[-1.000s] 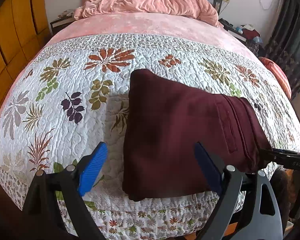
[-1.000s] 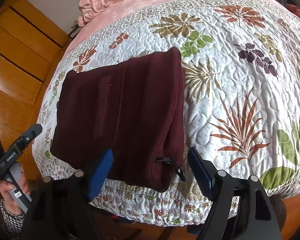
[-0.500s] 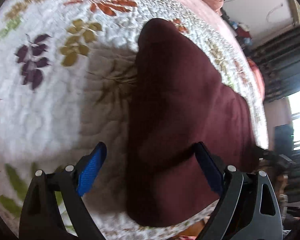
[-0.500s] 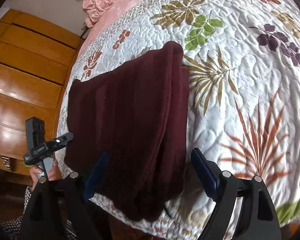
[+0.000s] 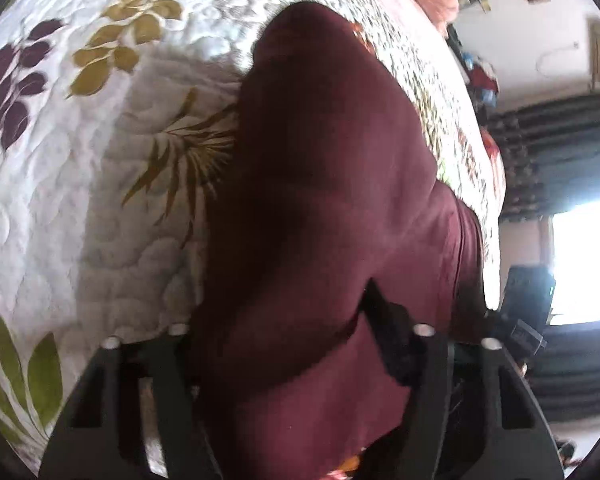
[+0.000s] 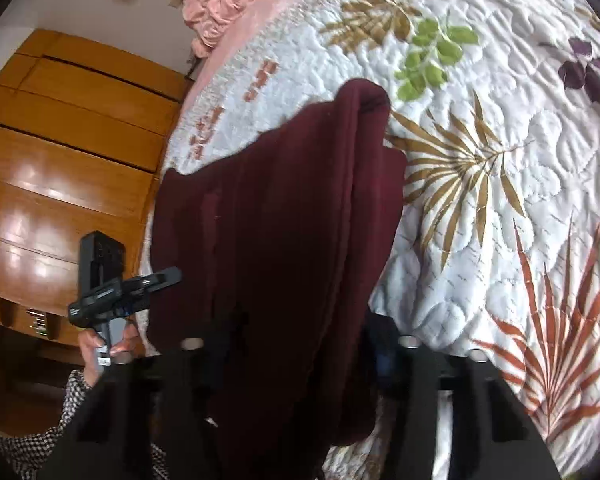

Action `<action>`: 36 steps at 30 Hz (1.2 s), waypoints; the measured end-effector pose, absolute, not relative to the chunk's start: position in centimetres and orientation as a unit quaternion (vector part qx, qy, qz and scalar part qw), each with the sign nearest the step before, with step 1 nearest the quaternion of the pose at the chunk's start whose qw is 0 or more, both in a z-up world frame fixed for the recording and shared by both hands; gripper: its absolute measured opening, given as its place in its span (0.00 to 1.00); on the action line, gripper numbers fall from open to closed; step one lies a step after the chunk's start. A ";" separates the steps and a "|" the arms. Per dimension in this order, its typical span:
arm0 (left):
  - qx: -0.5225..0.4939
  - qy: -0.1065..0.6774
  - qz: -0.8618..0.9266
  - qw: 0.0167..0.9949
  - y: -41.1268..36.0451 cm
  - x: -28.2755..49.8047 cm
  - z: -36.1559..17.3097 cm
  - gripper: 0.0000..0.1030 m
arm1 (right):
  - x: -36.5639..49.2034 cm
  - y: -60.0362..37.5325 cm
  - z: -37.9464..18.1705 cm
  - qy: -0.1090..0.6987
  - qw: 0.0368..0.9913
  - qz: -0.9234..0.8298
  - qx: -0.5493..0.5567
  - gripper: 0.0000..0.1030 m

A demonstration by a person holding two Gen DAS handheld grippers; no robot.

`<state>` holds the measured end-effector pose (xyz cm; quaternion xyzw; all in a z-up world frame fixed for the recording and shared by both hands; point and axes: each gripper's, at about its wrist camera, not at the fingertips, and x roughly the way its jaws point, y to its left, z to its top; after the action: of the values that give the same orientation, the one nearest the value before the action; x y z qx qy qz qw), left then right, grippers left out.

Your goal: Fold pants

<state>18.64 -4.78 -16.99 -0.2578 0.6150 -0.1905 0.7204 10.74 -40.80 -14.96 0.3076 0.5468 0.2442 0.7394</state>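
Pants (image 5: 324, 216), maroon, lie in a compact folded stack at the near edge of the bed, on the leaf-print quilt (image 5: 100, 184), their near end overhanging the edge. Several layers show at the stack's right side in the right wrist view, so most folding looks done; judged remaining: a last fold, or a lift and tidy.

Left gripper (image 5: 284, 344) has cloth filling the gap between its fingers; right gripper (image 6: 296, 344) likewise. Whether either is clamped or merely straddling, I cannot tell: the pads are buried in fabric.

Against a second ago: both grippers were back from the edge with blue pads plainly apart and bare; now both have pushed in over the stack's near end, and the pants fill the view.
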 end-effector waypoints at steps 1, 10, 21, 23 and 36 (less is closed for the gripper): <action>-0.263 0.613 -0.188 0.721 -4.7 18.5 -16.9 0.43 | 10.3 -41.0 -14.6 0.543 0.739 0.247 0.312 0.41; -0.275 0.552 -0.212 0.758 -5.3 17.8 -13.0 0.27 | 11.0 -39.4 -9.1 0.517 0.772 0.257 0.266 0.36; -0.270 0.488 -0.206 0.804 -5.9 26.5 -8.9 0.28 | 21.5 -39.7 -5.8 0.490 0.803 0.236 0.244 0.36; -0.265 0.488 -0.195 0.808 -5.9 27.8 -9.5 0.28 | 23.5 -39.6 -6.9 0.495 0.800 0.232 0.247 0.36; -0.175 0.495 -0.077 0.847 -3.0 27.3 -11.3 0.67 | 22.7 -41.9 -11.1 0.508 0.805 0.150 0.267 0.55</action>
<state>27.27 -3.02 -11.35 -0.1750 0.4953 -0.0769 0.8474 22.66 -41.92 -11.10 0.2670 0.5081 0.1501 0.8050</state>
